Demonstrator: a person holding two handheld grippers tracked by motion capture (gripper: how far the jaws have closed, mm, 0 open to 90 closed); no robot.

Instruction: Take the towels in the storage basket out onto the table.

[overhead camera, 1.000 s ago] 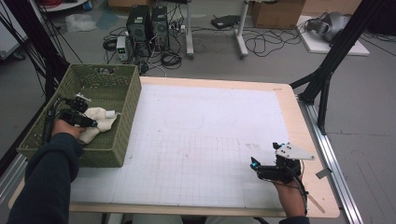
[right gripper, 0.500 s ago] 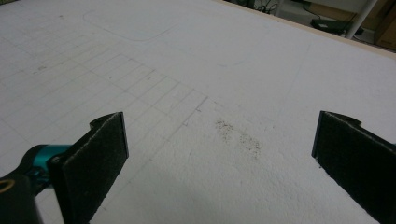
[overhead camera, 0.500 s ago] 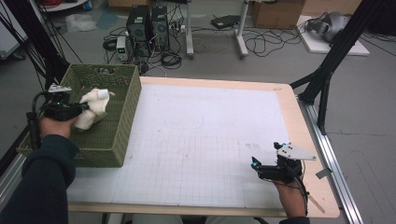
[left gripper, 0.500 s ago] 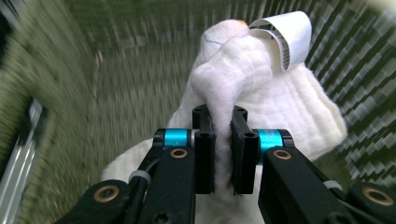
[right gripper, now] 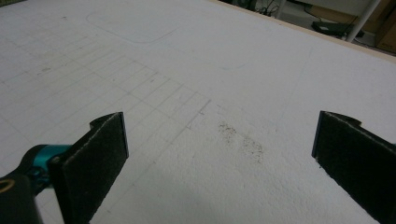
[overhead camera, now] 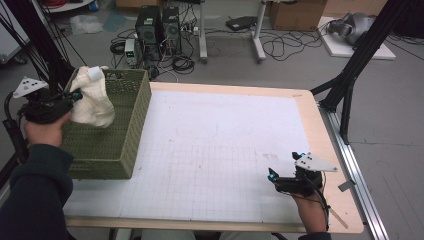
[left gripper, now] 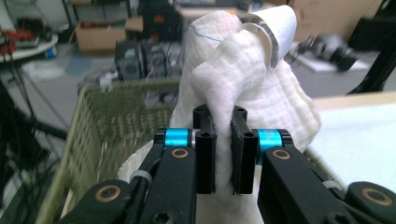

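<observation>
Left gripper: jaws just closed, pinching the cloth.
Cloth: hangs above the basket, at the table's left edge.
Right gripper: jaws wide apart, near the table's front right corner.

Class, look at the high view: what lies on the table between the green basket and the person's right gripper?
Nothing: between the green basket and the right gripper, the high view shows only bare gridded white mat.
</observation>
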